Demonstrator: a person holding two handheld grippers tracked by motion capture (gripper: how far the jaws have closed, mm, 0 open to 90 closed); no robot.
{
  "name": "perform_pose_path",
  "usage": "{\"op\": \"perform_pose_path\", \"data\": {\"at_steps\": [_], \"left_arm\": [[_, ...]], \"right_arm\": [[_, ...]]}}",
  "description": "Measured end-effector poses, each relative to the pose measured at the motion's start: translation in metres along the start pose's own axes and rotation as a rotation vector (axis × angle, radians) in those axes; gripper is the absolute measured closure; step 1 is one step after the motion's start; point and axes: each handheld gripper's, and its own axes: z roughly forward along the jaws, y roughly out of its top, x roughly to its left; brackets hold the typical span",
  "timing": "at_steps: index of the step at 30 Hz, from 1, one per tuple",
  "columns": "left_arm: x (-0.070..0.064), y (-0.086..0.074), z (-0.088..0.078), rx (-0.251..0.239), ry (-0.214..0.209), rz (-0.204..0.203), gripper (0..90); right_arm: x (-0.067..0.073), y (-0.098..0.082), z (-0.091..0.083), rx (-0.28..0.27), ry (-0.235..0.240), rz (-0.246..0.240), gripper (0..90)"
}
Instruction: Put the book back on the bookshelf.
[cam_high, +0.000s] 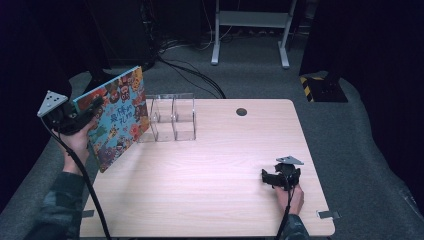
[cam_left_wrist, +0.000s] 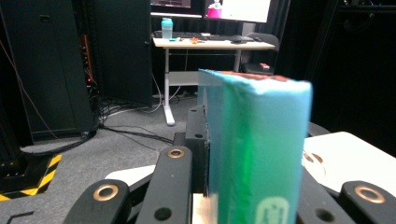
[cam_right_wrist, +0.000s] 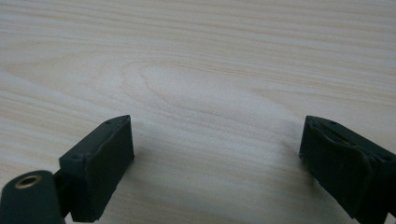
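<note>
left gripper is clamped on the book, held tilted above the table's left edge, just beside the clear rack; carrying step, next likely slotting it upright; right gripper rests wide open, empty

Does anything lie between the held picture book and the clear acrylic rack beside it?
Nothing visible does. The left gripper is shut on the picture book, tilted above the table's left edge, right beside the clear rack, whose slots look empty.

Dim room, bright overhead glare on the table, close book blurred
</note>
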Motion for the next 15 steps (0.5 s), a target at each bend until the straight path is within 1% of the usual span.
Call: {"op": "perform_pose_path", "data": {"at_steps": [1,4,7,9,10,11,15], "left_arm": [[0.0,-0.001,0.001,-0.004,0.005,-0.002,80.5],[0.0,-0.005,0.005,-0.023,0.004,-0.002,80.5],[0.001,-0.008,0.01,-0.039,0.002,-0.012,80.4],[0.0,-0.011,0.012,-0.044,0.009,-0.014,80.5],[0.0,-0.012,0.013,-0.047,0.008,-0.017,80.5],[0.0,-0.014,0.014,-0.054,0.014,-0.017,80.4],[-0.001,-0.018,0.019,-0.065,0.021,-0.021,80.4]], "right_arm": [[0.0,0.0,0.0,0.0,0.001,-0.001,9.5],[0.0,0.0,0.0,-0.002,0.001,-0.005,9.6],[0.0,0.0,0.0,-0.004,0.002,0.002,9.6],[0.0,0.0,0.0,-0.001,0.0,-0.006,9.6],[0.001,0.0,0.0,-0.005,0.001,0.005,9.6],[0.0,0.0,0.0,-0.001,-0.001,-0.006,9.6],[0.0,0.0,0.0,-0.001,0.0,-0.004,9.7]]}}
